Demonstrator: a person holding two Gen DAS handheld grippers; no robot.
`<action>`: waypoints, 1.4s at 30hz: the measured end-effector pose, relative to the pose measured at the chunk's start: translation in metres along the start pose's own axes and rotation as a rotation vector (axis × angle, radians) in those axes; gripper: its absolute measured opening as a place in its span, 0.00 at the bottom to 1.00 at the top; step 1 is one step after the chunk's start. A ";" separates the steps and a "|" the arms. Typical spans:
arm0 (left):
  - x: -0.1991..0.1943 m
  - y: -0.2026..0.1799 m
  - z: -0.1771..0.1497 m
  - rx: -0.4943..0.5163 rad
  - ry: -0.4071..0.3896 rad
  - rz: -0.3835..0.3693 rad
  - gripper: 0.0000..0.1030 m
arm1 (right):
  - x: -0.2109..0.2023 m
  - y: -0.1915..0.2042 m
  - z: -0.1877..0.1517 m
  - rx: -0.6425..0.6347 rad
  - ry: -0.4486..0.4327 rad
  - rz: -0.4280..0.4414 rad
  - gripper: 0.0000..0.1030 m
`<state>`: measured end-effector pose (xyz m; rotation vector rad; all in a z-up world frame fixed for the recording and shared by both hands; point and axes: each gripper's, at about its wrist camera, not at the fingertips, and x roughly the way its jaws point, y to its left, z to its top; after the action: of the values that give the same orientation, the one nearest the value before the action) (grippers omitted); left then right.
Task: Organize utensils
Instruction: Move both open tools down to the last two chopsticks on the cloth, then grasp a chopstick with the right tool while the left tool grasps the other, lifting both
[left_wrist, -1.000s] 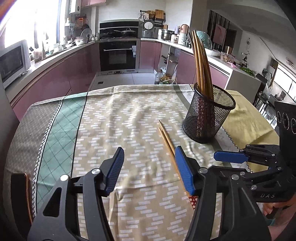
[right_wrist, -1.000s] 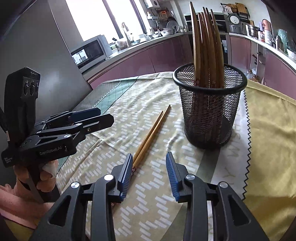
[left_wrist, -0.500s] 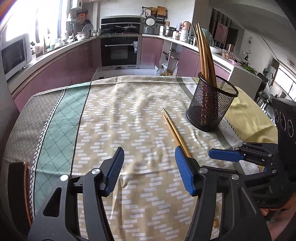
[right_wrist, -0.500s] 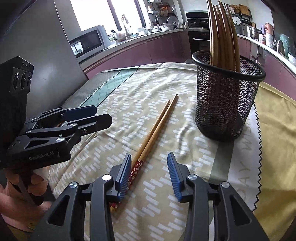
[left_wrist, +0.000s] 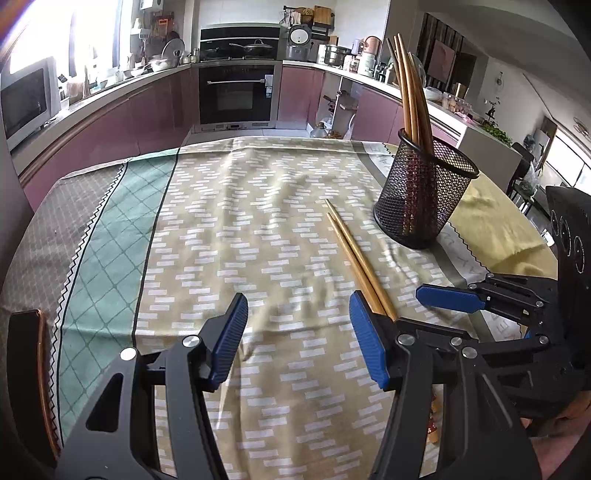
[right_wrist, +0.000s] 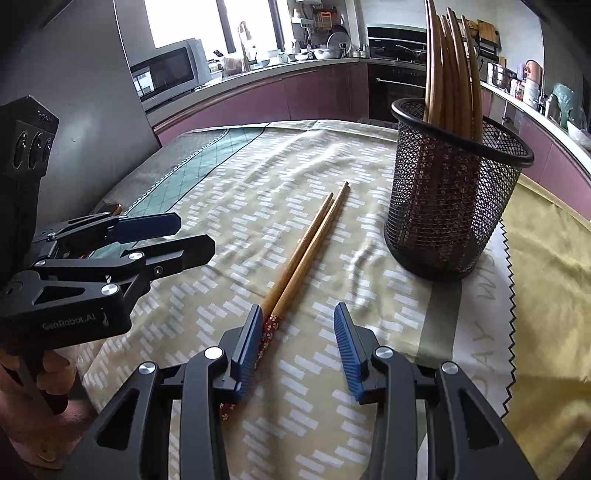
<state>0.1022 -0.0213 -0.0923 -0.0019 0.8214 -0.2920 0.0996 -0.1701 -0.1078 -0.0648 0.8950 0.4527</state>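
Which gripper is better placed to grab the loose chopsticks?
Right gripper: its open fingers sit over the chopsticks' patterned ends. Left gripper hangs beside them, over bare cloth.

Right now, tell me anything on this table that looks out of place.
One pair of chopsticks lies flat on the tablecloth beside the mesh holder, while the other chopsticks stand upright inside it. The right gripper is open over the pair's patterned end. Nothing looks spilled or damaged.
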 end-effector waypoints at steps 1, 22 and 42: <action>0.001 -0.001 0.000 0.002 0.002 -0.001 0.55 | 0.000 -0.001 -0.001 0.009 0.001 0.005 0.35; 0.028 -0.040 -0.005 0.128 0.086 -0.077 0.54 | -0.006 -0.032 0.019 0.111 -0.008 0.113 0.29; 0.037 -0.026 -0.001 0.061 0.111 -0.036 0.21 | 0.028 -0.022 0.038 0.053 0.020 0.022 0.24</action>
<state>0.1190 -0.0554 -0.1164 0.0576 0.9226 -0.3534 0.1516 -0.1707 -0.1084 -0.0114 0.9277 0.4492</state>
